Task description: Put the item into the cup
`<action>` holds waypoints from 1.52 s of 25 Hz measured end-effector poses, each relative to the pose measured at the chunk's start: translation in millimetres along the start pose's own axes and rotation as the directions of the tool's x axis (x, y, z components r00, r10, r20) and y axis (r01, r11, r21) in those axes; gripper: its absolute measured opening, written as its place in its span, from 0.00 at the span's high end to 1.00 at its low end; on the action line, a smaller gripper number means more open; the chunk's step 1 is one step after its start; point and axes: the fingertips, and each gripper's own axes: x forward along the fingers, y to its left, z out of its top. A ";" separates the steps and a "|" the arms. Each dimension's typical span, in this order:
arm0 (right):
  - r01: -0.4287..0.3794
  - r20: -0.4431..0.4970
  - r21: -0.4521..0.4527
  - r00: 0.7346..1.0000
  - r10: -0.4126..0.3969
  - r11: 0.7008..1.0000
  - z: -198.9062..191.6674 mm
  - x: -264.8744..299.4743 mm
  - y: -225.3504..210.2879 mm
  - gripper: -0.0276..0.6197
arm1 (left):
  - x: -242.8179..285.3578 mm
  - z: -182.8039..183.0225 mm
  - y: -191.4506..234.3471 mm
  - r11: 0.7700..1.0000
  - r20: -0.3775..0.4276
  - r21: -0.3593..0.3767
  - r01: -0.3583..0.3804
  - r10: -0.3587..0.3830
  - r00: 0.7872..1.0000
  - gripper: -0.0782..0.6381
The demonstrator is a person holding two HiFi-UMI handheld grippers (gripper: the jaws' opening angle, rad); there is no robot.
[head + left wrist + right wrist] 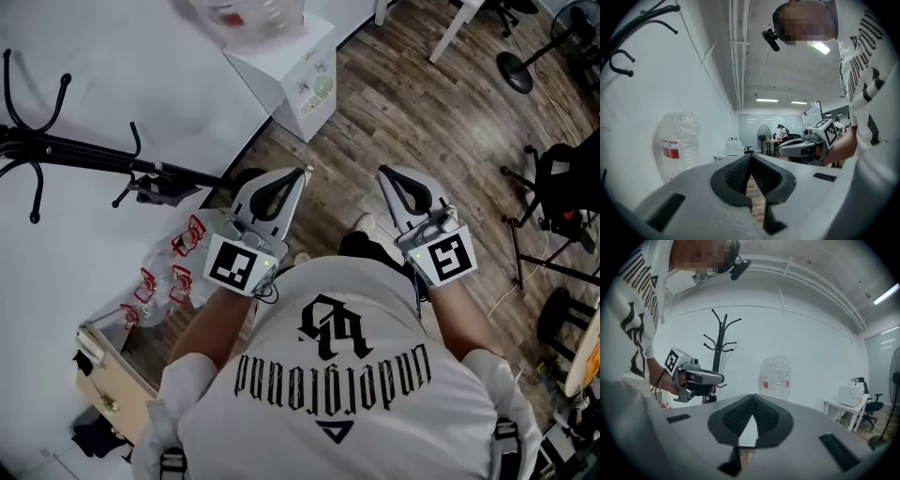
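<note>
We find the left gripper (302, 173) and right gripper (382, 172) side by side above the wood floor (412, 103). Each has its jaws together with nothing between them. We cannot tell where the item or cup is. A water jug (775, 377) stands ahead.

Two grippers in the room: the left gripper (302, 173) and the right gripper (382, 172). One coat rack (84, 150) stands to their left, one water jug (677, 143) is ahead, and one standing fan (764, 136) is far beyond.
</note>
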 end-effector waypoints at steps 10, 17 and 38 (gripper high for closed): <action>0.076 0.016 -0.002 0.997 -0.076 0.997 12.0 1.1 133.8 0.95 | -138.3 -6.3 9.2 0.999 0.007 -0.020 0.032 -0.032 0.999 0.88; 0.133 0.054 -0.002 0.990 -0.133 0.991 21.8 -5.0 188.1 0.95 | -194.1 -8.1 10.7 0.998 0.046 -0.003 0.059 -0.059 0.997 0.88; 0.138 0.110 -0.055 0.985 -0.131 0.989 42.8 -42.2 238.0 0.95 | -241.0 9.3 -10.3 0.999 0.068 -0.014 0.037 -0.035 0.997 0.88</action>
